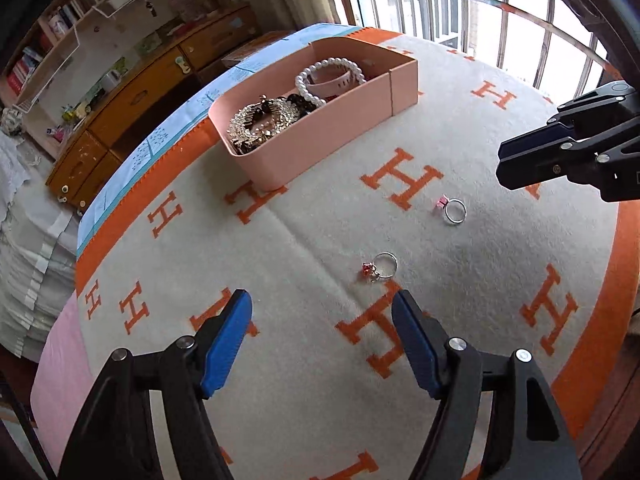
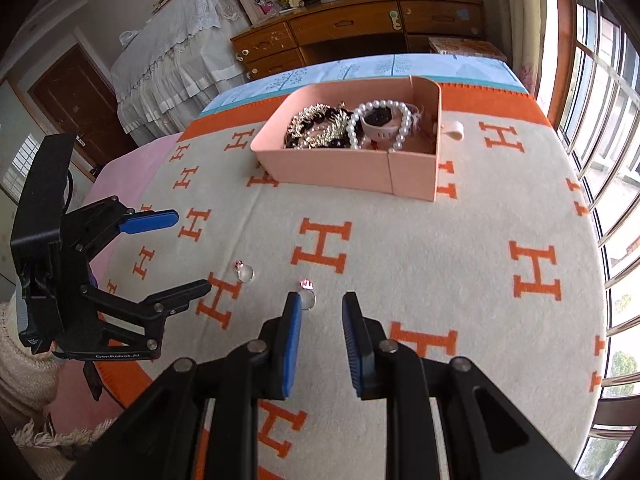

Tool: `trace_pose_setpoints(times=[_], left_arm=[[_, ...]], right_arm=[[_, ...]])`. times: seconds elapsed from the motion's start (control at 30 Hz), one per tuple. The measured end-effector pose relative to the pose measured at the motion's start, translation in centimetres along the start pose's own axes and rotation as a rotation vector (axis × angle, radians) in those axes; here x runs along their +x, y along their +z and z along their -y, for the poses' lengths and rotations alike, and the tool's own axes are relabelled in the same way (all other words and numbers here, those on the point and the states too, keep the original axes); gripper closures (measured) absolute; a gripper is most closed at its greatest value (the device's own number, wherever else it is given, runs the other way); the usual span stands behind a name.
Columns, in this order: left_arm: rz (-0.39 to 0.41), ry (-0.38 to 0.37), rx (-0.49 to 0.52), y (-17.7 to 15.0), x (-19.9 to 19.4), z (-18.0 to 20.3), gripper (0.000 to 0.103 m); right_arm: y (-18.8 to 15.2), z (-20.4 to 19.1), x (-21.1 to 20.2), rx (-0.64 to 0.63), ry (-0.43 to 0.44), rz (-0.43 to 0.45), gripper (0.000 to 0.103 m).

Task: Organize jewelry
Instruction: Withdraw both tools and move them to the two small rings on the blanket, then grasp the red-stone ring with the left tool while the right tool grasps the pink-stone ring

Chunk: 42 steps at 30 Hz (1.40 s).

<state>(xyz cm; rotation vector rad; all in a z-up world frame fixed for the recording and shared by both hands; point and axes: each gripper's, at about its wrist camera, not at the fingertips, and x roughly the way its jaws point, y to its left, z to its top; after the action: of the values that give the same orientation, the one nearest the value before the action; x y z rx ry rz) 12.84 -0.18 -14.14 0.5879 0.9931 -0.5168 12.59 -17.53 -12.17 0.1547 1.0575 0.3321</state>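
A pink box (image 1: 320,136) (image 2: 340,168) on the H-patterned blanket holds a pearl bracelet (image 1: 320,76) (image 2: 376,120), a gold chain piece (image 1: 260,120) (image 2: 316,124) and dark beads. Two silver rings lie loose on the blanket. One has a red stone (image 1: 380,267) (image 2: 245,272) and lies just ahead of my open, empty left gripper (image 1: 322,308) (image 2: 192,248). The other has a pink stone (image 1: 454,210) (image 2: 307,294) and lies just ahead of my right gripper (image 2: 318,306) (image 1: 504,162), by its left fingertip. The right gripper is open and empty.
The blanket (image 1: 480,280) has an orange border and covers a table. A wooden cabinet (image 2: 360,32) stands beyond the far edge. Windows (image 2: 608,120) run along the right side. A cloth-draped piece of furniture (image 2: 168,56) stands at the back left.
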Motion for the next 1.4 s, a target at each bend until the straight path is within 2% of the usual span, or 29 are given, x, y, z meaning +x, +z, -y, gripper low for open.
trace_pose_setpoints(times=[0.1,0.2,0.43,0.53,0.6,0.77,0.87,1.2,1.4], left_arm=[[0.006,-0.021,0.036,0.1,0.9,0.3,0.035],[0.0,-0.032,0.064,0.3,1.8,0.5,0.043],[0.032,-0.072,0.06,1.5,2.3,0.4,0.059],[0.04,-0.077,0.05,1.5,2.3,0.3,0.06],[0.039,-0.095,0.028,1.4,2.3,0.2,0.064],[0.031,-0.144,-0.04,1.2,2.4,0.1,0.085],[0.021,-0.155,-0.085,1.1,2.4,0.3,0.092],[0.032,-0.251,-0.33,-0.5,2.6,-2.0,0.097],[0.049,-0.264,-0.356,-1.2,2.5,-2.1,0.098]], right_arm=[[-0.8,0.5,1.2,0.017,-0.004,-0.017,0.082],[-1.3,0.4,1.6,0.017,0.002,-0.017,0.082],[-1.8,-0.4,2.4,-0.014,0.006,-0.014,0.082],[-1.9,-0.5,2.6,-0.022,0.004,-0.016,0.082],[-1.9,-0.7,2.7,-0.033,0.001,-0.013,0.082],[-1.7,-1.5,2.9,-0.072,-0.01,-0.004,0.082],[-1.6,-1.9,3.4,-0.093,-0.028,-0.008,0.082],[-1.5,-4.3,4.4,-0.21,-0.15,0.03,0.08],[-1.9,-5.6,4.8,-0.27,-0.217,0.06,0.078]])
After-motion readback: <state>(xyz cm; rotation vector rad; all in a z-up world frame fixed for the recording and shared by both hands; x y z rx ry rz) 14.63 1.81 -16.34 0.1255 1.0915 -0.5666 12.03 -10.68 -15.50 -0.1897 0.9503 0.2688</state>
